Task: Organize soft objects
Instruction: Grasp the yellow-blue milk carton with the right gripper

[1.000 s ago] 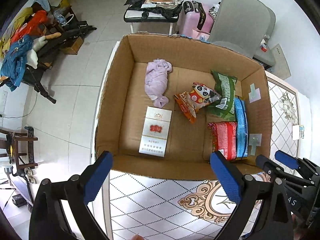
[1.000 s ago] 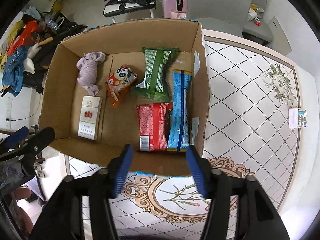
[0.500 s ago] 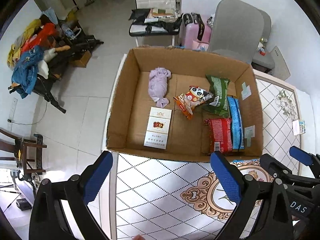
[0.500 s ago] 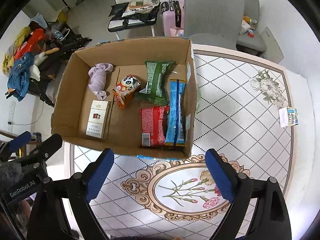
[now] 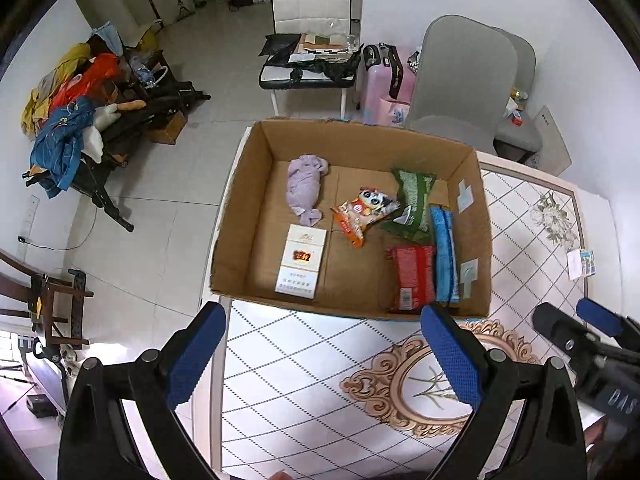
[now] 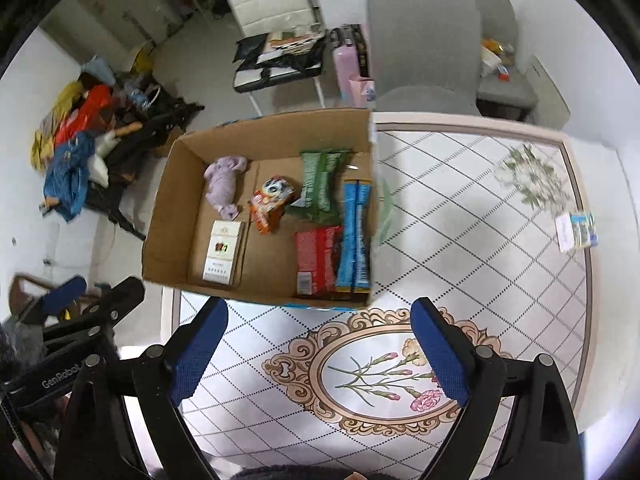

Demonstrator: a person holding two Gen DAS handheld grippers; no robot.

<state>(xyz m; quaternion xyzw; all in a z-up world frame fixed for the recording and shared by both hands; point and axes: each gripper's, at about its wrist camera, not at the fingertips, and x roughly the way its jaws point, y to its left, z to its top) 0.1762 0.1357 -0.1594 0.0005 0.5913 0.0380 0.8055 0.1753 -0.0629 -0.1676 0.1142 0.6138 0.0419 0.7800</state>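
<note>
An open cardboard box (image 5: 240, 216) (image 6: 164, 208) stands at the table's far left corner. In it lie a lilac cloth bundle (image 5: 304, 190) (image 6: 223, 184), a white carton (image 5: 301, 262) (image 6: 222, 250), an orange panda snack bag (image 5: 364, 212) (image 6: 270, 202), a green packet (image 5: 410, 204) (image 6: 318, 184), a red packet (image 5: 412, 278) (image 6: 316, 260) and a blue packet (image 5: 445, 252) (image 6: 355, 236). My left gripper (image 5: 320, 356) is open and empty, high above the table in front of the box. My right gripper (image 6: 318, 354) is open and empty, beside it to the right.
The table (image 6: 460, 240) has a patterned top with a flower medallion. A small blue-and-white box (image 6: 576, 230) (image 5: 580, 264) sits near its right edge. Grey chairs (image 6: 424, 40) stand behind the table. A clothes pile (image 5: 68, 120) lies on the floor at left.
Both grippers have risen and pulled back from the box, which now looks smaller and farther. The right gripper's jaws have opened wider. The box contents have not moved.
</note>
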